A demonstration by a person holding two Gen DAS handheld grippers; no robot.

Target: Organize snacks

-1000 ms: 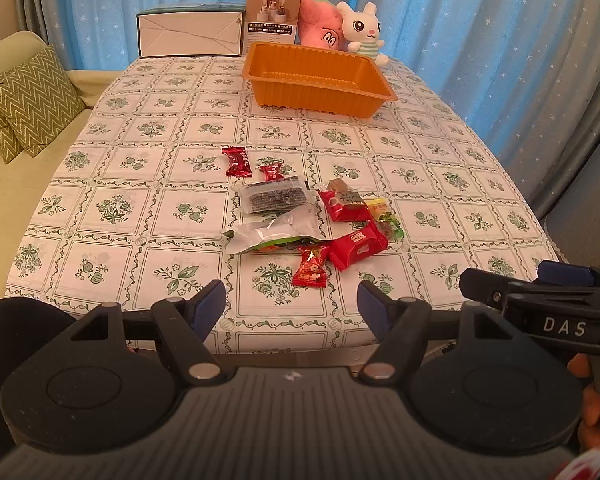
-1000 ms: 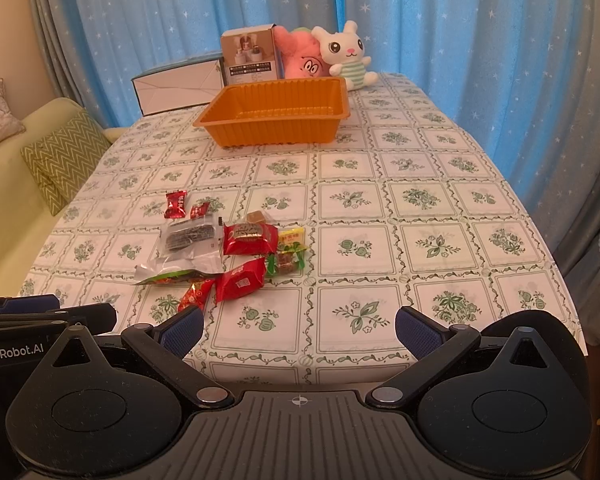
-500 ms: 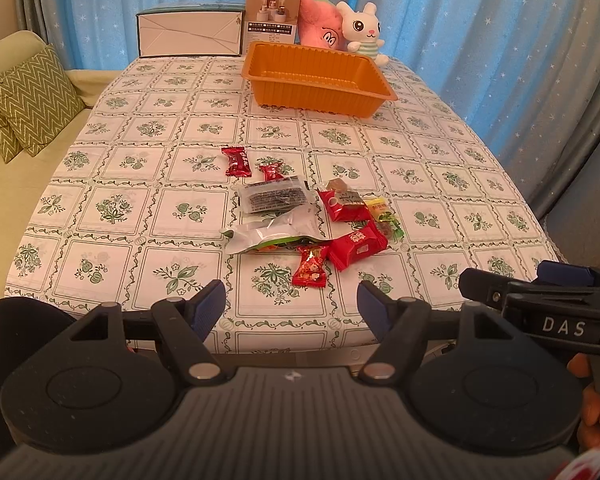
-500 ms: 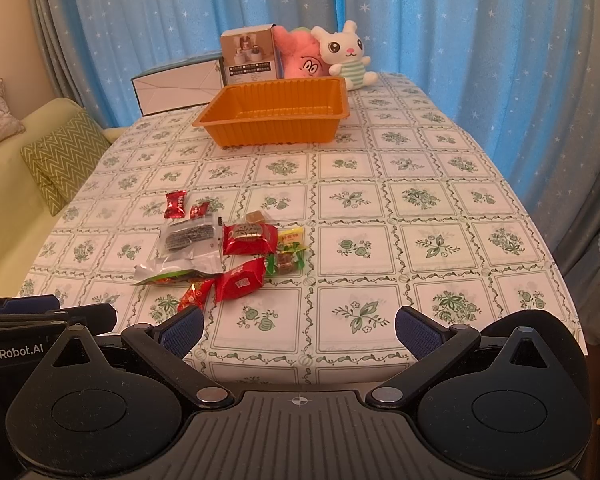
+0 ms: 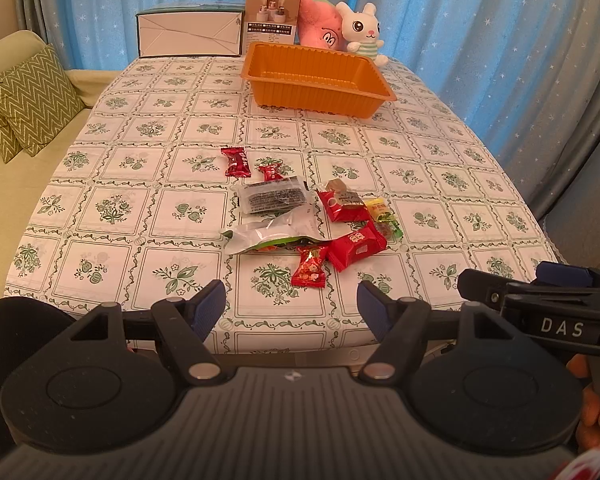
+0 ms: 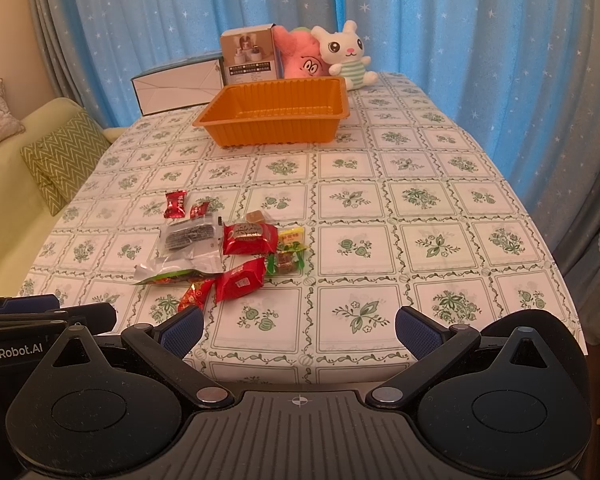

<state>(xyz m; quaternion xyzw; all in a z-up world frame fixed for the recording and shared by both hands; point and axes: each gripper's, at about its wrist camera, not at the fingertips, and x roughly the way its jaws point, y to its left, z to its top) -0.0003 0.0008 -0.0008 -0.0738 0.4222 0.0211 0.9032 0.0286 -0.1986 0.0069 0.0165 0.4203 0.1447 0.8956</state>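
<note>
A: We're holding both tongs, left tongs (image 5: 290, 300) and right tongs (image 6: 298, 330), wide and empty at the near edge.

B: Snacks (image 5: 312, 216) are lying mid-surface; orange tray (image 5: 316, 76) is waiting empty beyond, presumably for them.

Both fisheye views are evenly and fairly brightly lit with a warm cast, daylight glowing through the blue star-printed curtains (image 5: 460, 20) far ahead of the claws. Shadows are soft, only a faint one under the orange ribbed plastic tray (image 6: 276, 108). The silvery foil snack pouch (image 5: 268, 236) just ahead shows mild glare. Focus is sharp at centre; edges bow strongly and corners vignette to black
</note>
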